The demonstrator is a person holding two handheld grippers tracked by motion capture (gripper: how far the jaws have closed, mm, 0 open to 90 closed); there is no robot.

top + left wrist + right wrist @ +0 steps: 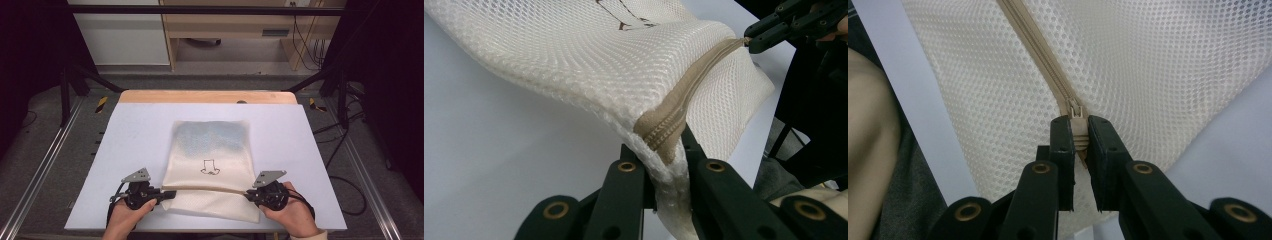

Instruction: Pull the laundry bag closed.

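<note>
Black jaws of my left claw [663, 165] are clamped on the near-left edge of the mesh bag [210, 165], right where the tan zipper [684, 100] ends; the fabric bunches between them and lifts a little off the tabletop [135, 130]. My right claw [1079, 137] is closed on the zipper pull [1076, 111] at the bag's opposite edge, the tab pinched between the pads. In the high view I see the left claw [167, 194] and right claw [248, 194] facing each other across the bag's near end, with the zipper [207, 189] stretched straight between them.

The bag is cream netting and lies flat in the middle of the pale tabletop, its near end toward me and its far end showing something bluish through the mesh. A small dark drawing [210, 167] sits near its centre. Beyond the tabletop I see a wooden strip [207, 96] along the far edge.
</note>
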